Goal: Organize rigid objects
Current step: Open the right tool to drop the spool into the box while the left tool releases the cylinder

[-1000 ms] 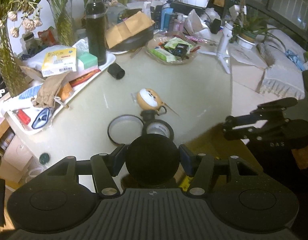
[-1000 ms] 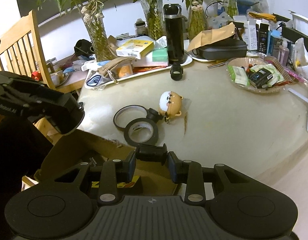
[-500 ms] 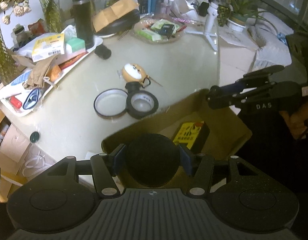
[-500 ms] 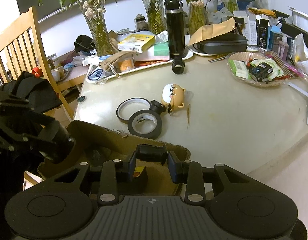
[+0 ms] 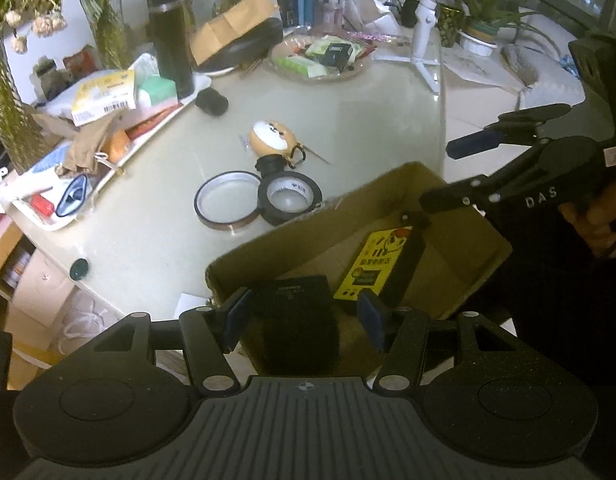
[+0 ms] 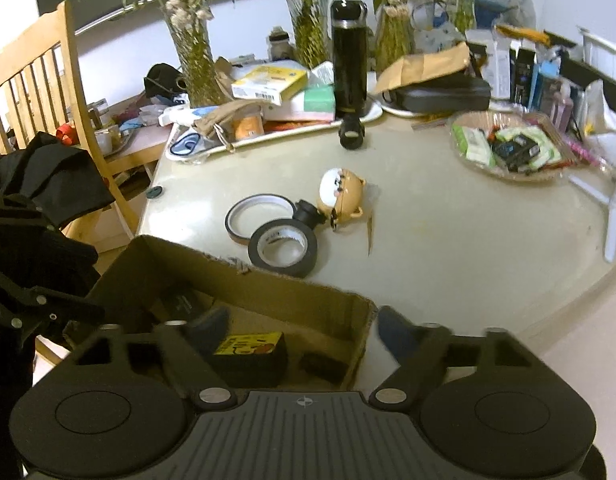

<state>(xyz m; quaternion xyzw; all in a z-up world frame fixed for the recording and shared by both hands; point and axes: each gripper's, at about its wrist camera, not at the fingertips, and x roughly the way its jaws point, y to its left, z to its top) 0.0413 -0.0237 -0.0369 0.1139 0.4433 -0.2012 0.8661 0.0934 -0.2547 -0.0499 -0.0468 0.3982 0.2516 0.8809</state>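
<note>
1. Rigid objects are going into the cardboard box (image 6: 268, 280), which sits at the near edge of the counter (image 6: 448, 248). Inside it are a yellow-labelled black block (image 5: 372, 268), a flat black case (image 5: 296, 292) and a small black cylinder (image 6: 322, 364).
2. Right gripper (image 6: 304, 328) hovers over the box's right end. Its jaws have just been opening and now stand wide apart with nothing between them. The small black cylinder lies on the box floor just below.
3. Left gripper (image 5: 306, 316) points down into the box's near-left corner with a round black object (image 5: 300, 340) between the jaws. The object is blurred and a thin gap seems to show on each side, so clamped or let go cannot be told.
4. Both grippers sit above the open top, probably so pieces land inside the box and not on the counter.
5. Loose on the counter near the box's far wall are a black tape roll (image 5: 289, 198) and a thin brown tape ring (image 5: 228, 200). A small black knob (image 5: 270, 164) touches the roll, with a dog-face toy (image 5: 272, 140) just behind it. These are probably the next picks.
</note>
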